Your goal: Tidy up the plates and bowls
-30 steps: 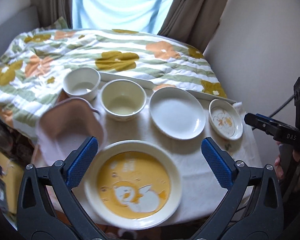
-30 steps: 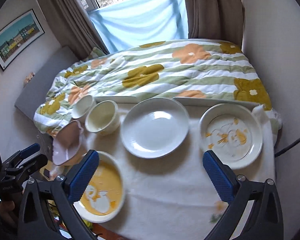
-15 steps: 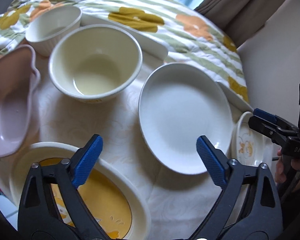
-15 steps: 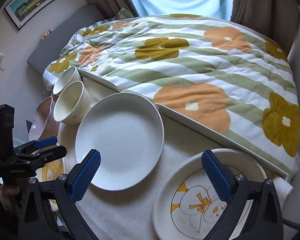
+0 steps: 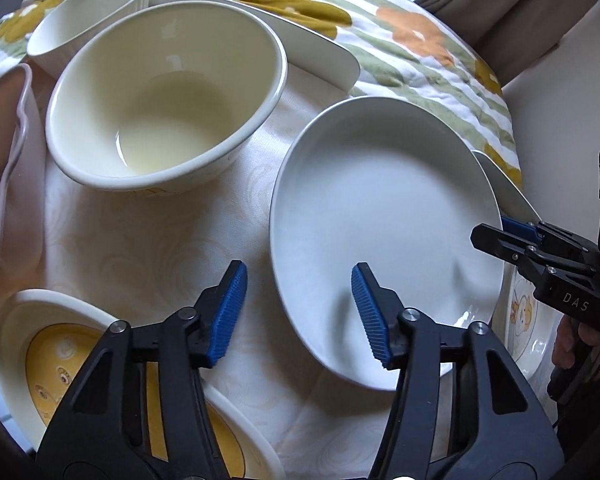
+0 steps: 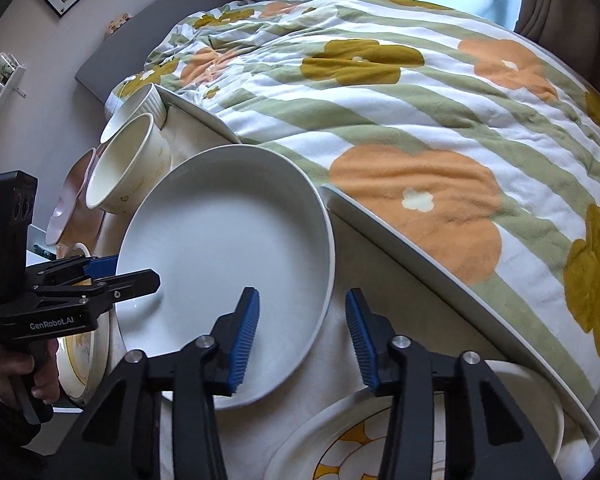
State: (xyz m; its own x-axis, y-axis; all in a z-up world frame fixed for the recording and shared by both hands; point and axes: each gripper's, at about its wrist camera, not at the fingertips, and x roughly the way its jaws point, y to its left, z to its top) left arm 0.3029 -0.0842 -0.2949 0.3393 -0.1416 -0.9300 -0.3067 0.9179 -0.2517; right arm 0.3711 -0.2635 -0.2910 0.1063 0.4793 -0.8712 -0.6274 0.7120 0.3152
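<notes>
While both sets of jaws are closing, the left gripper (image 5: 298,312) and right gripper (image 6: 302,328) each straddle opposite rims of the white plate (image 5: 384,216), pads not yet pressing, at the middle of the cloth-covered table (image 5: 160,240). A sound lift probably needs both pads seated squarely and raised together, keeping the plate level. Cream bowl (image 5: 168,92), ribbed bowl (image 5: 88,16) and yellow duck plate (image 5: 40,360) sit empty.

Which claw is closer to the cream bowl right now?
Left. The left claw straddles the white plate's rim on the side facing the cream bowl; the right claw straddles the opposite rim, the whole plate lying between. Both are closing.
</notes>
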